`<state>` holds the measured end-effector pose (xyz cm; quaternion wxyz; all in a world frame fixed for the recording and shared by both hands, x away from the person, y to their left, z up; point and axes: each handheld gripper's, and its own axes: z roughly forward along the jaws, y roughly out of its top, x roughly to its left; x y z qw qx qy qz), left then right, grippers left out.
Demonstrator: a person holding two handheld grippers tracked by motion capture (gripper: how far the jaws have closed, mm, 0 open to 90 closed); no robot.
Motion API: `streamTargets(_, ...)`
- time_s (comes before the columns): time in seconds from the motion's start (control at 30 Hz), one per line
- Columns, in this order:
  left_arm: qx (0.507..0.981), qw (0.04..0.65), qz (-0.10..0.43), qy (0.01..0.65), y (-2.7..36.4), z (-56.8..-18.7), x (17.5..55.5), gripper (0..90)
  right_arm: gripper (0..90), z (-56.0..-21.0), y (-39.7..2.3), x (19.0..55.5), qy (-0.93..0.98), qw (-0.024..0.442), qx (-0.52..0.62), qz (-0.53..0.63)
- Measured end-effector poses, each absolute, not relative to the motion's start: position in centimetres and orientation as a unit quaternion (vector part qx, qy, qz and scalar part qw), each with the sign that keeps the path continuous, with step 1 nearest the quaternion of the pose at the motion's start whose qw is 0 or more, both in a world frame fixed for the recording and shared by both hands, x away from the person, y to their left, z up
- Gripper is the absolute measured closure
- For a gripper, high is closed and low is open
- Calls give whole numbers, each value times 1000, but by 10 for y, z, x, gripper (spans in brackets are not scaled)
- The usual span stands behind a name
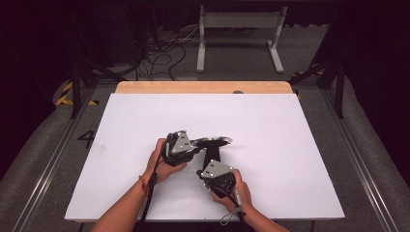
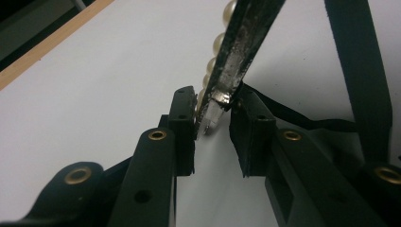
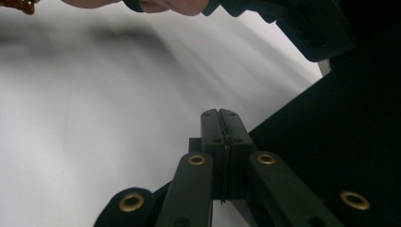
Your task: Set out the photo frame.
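At the white board, I have the left gripper nearly closed on the lower end of a pearl band, a dark metal strip with a row of pearls along one edge. In the left gripper view the fingers pinch only its clear-tipped end. The rest of the band rises steeply away from the left gripper. The band sits near the middle of the board. A black strap trails from it toward my right gripper.

The right gripper is fully closed. I cannot tell whether the thin strap is caught between its pads.

As I judge it, the risk is the shallow hold. The pads bite at the very tip, on smooth plastic and round pearls, so the band could pivot or slip out if I lift or twist. Squeezing harder could chip a pearl or bend the metal. If the right gripper does hold the strap, pulling the two hands apart could tug the band free.

I can read no brand or label on the band or strap. The only legible mark is a painted "4" on the floor left of the table.
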<state>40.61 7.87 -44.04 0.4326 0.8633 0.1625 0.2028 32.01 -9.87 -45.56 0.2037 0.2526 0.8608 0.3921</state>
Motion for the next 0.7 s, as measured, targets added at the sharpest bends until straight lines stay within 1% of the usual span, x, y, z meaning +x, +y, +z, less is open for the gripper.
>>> streamTargets(0.1, 864, 430, 208, 163, 77, -440, 405, 721, 898, -456, -96, 320, 860, 208, 249, 394)
streamTargets(0.2, 864, 429, 206, 166, 77, -440, 404, 722, 886, -457, -89, 318, 859, 237, 243, 384)
streamTargets(0.3, 866, 423, 211, 164, 76, -440, 403, 728, 878, -458, -87, 319, 858, 238, 245, 383)
streamTargets(0.33, 866, 422, 213, 162, 76, -440, 403, 734, 881, -459, -85, 319, 858, 247, 247, 377)
streamTargets(0.47, 869, 419, 212, 158, 75, -439, 402, 745, 900, -461, -87, 320, 857, 247, 255, 374)
streamTargets(0.7, 867, 423, 212, 160, 76, -440, 400, 773, 900, -458, -100, 323, 854, 227, 273, 381)
